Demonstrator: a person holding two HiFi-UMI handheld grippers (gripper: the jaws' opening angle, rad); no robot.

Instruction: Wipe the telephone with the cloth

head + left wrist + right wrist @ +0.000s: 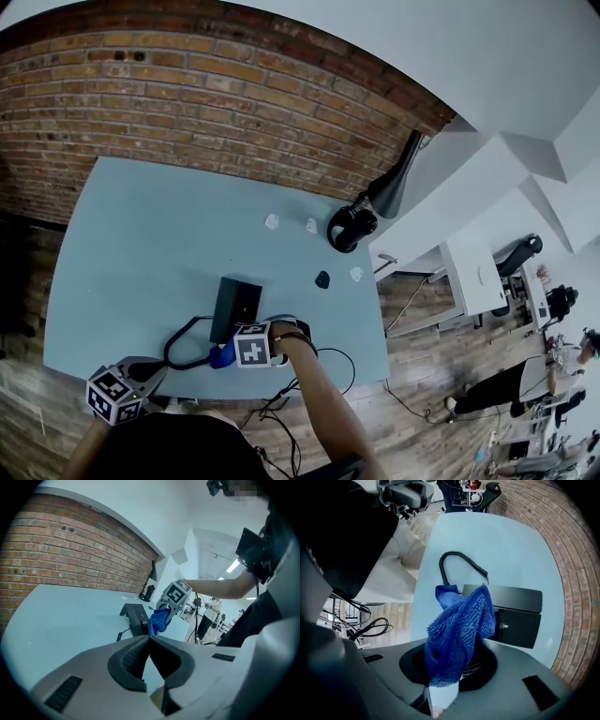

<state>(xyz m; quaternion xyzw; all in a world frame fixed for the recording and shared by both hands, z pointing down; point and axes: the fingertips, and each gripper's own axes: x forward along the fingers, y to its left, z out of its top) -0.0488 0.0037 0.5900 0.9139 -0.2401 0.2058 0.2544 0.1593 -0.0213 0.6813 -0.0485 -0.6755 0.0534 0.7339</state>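
A black telephone (234, 308) lies on the light blue table (141, 244), near its front edge, and its coiled cord (181, 344) loops out to the left. My right gripper (226, 355) is shut on a blue cloth (221, 356) just in front of the phone. In the right gripper view the cloth (461, 623) stands up out of the gripper (452, 670) and hangs close over the telephone (516, 610), beyond which lies the cord (459, 560). My left gripper (153, 369) is at the table's front left edge. Its jaws meet at the tips with nothing between them (149, 640). It looks toward the phone (137, 616).
Black headphones (349, 228) and a black lamp (397, 184) stand at the table's far right corner. Small white bits (272, 221) (356, 274) and a small dark piece (322, 278) lie behind the phone. A brick wall (187, 103) backs the table. Cables (314, 384) trail on the floor.
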